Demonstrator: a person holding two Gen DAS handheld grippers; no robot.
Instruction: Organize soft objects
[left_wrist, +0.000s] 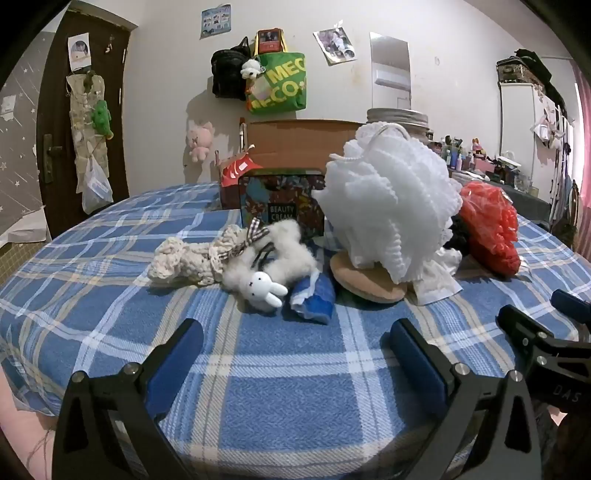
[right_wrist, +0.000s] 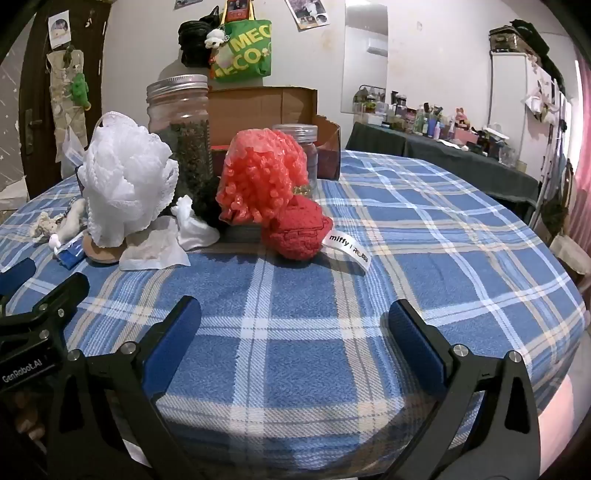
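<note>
Plaid cloth (left_wrist: 280, 369) covers table; soft pile mid-far. Left gripper (left_wrist: 295, 354), right gripper (right_wrist: 295, 336): both wide open, empty, hovering near edge. Step: pre-grasp, likely. Next: pick one item, close gently. White mesh pouf (left_wrist: 388, 206) airy; red pouf (right_wrist: 258, 177) bumpy; bunny (left_wrist: 264, 290) fuzzy; knit ball (right_wrist: 297, 232) dense.

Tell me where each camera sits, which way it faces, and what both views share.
Left wrist: on the left gripper, low over the plaid bed, facing the bunny and white pouf; its own open fingers show, and the right gripper at the right edge.
Right wrist: on the right gripper, facing the red plush and red pouf; open fingers show, with the left gripper at the left edge.
Shared: white pouf, red pouf, green bag.
</note>
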